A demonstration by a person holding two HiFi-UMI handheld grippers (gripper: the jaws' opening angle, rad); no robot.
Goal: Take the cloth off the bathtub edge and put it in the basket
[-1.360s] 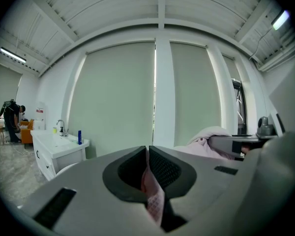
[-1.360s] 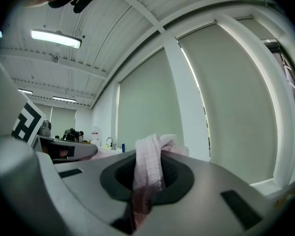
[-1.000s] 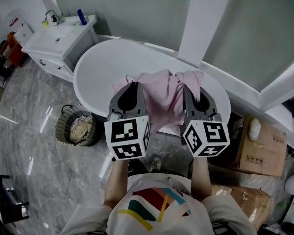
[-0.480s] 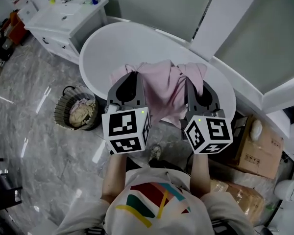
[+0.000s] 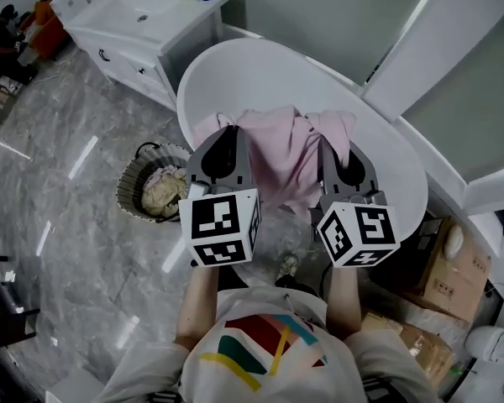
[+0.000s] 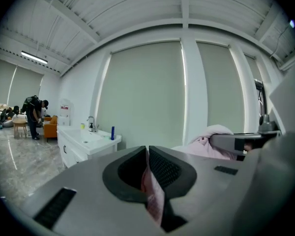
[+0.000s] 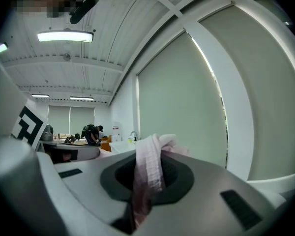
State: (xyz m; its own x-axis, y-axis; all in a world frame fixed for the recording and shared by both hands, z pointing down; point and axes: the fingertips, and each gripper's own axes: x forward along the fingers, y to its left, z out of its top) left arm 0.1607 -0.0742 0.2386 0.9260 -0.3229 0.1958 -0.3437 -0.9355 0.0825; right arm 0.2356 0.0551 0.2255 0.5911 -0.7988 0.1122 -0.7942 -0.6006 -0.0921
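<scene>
We pinch the crumpled pink cloth (image 5: 279, 154) in left gripper (image 5: 222, 134) and right gripper (image 5: 341, 145); the round woven basket (image 5: 128, 195) sits frame-left, nearer our left.

Soft pink cloth (image 5: 279, 154), glossy white bathtub (image 5: 260, 78), polished marble-look floor (image 5: 59, 225), woven basket (image 5: 128, 201).

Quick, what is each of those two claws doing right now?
Left gripper: closed, holding the pink cloth.
Right gripper: closed, holding the same cloth.
</scene>
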